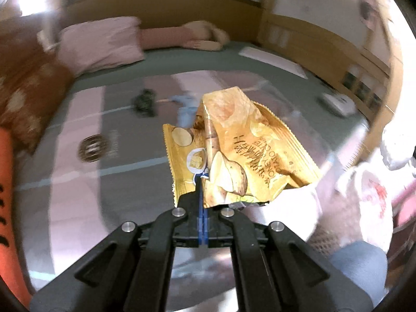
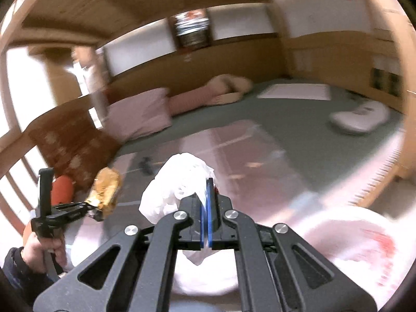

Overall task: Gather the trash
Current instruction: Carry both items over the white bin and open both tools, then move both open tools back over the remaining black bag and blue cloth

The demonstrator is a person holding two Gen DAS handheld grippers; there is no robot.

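My left gripper (image 1: 202, 182) is shut on a crumpled golden chip bag (image 1: 239, 145) and holds it up above the bed. In the right wrist view the left gripper (image 2: 89, 206) shows at the far left with the chip bag (image 2: 105, 192) in it. My right gripper (image 2: 209, 186) is shut on the handle of a white plastic bag (image 2: 179, 182), whose body with red print (image 2: 364, 244) hangs below right. That bag also shows at the right edge of the left wrist view (image 1: 371, 195).
On the bed's pink and grey cover lie a dark crumpled wrapper (image 1: 144, 102), a brown round item (image 1: 92, 147) and a light blue piece (image 1: 186, 104). Pink pillows (image 1: 101, 44), a brown cushion (image 1: 23, 96) and a white device (image 2: 360, 115) lie around. Wooden walls surround the bed.
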